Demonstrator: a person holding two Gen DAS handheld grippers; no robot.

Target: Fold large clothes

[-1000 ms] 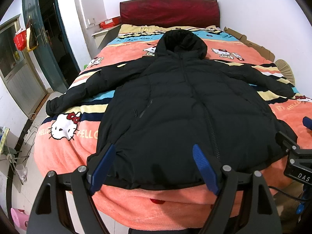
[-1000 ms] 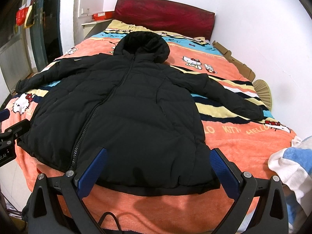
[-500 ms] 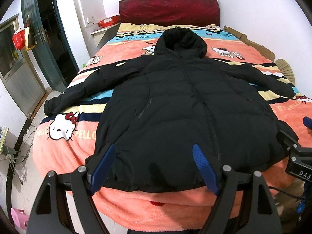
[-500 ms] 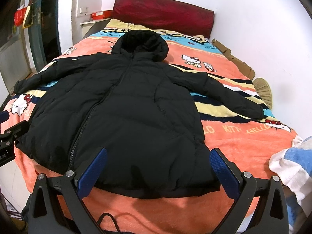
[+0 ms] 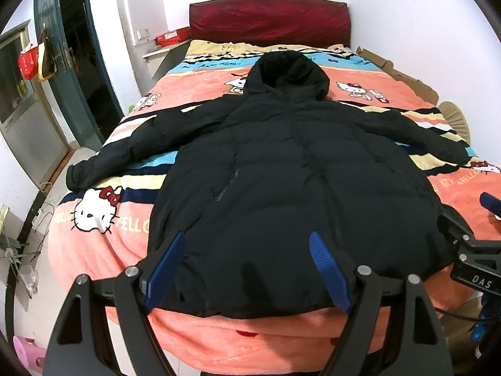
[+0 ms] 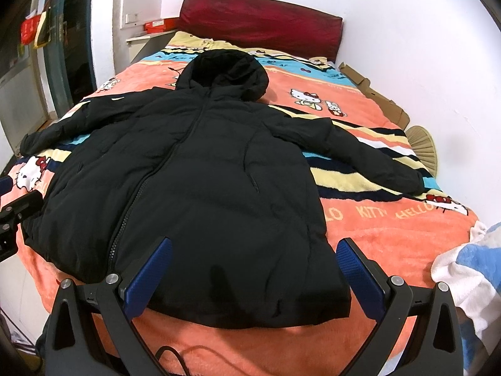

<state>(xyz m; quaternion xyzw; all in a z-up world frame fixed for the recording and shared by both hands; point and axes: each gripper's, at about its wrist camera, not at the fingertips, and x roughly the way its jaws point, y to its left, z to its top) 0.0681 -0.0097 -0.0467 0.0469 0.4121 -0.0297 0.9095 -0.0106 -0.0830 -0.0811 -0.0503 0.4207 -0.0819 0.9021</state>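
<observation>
- The coat (image 5: 291, 188) lies flat and face up on the bed (image 5: 219, 341), zip closed, with no fold made yet.
- Its long axis runs straight away from both tools: hem at the near edge of the bed, hood (image 5: 286, 72) toward the headboard (image 5: 269, 18).
- The sleeves are spread out to either side; the left sleeve (image 5: 131, 153) reaches toward the door side and the right sleeve (image 6: 369, 159) toward the wall.
- The left tool (image 5: 249, 269) hovers above the hem on the left half, jaws wide apart and holding nothing.
- The right tool (image 6: 253, 269) hovers above the hem on the right half, jaws likewise spread wide and empty.
- Each tool is nearest its own hem corner, and each sleeve lies further off on the same side, so I judge a first fold would bring a sleeve or side panel inward across the zip line, taken by the tool on that side.
- A folded white-and-blue cloth (image 6: 469, 269) sits at the near right corner of the bed, clear of the coat.
</observation>
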